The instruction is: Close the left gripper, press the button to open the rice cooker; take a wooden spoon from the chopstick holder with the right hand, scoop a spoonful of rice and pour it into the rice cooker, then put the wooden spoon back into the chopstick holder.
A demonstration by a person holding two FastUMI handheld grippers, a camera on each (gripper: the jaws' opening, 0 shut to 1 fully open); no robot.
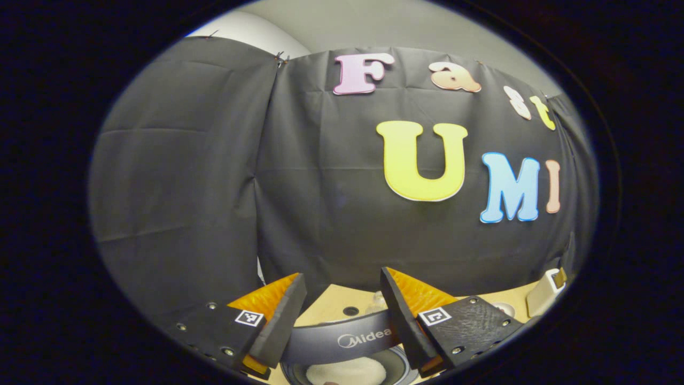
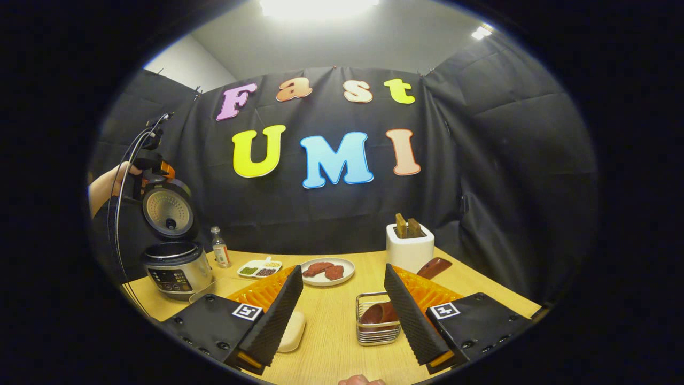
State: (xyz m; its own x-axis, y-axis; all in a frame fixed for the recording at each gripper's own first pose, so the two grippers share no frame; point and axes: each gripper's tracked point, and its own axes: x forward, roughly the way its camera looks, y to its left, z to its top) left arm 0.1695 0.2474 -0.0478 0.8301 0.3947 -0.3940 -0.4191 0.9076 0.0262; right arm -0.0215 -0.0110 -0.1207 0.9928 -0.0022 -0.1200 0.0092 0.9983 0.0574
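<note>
The rice cooker (image 2: 173, 267) was seen at the table's (image 2: 331, 342) far left, lid (image 2: 168, 211) raised upright, and from above in the left gripper view, just below the left gripper (image 1: 342, 315), whose jaws were parted and empty. Well right of the cooker, the wooden spoon (image 2: 427, 270) lay slanted, bowl in a wire basket (image 2: 377, 326), handle pointing up-right towards the white chopstick holder (image 2: 410, 251). The right gripper (image 2: 342, 310) was spread wide, the spoon beside its right finger, ungripped.

Silver rice cooker (image 2: 173, 270), white chopstick holder (image 2: 410, 251), reddish-brown wooden spoon (image 2: 414, 282), tan table (image 2: 331, 331).
</note>
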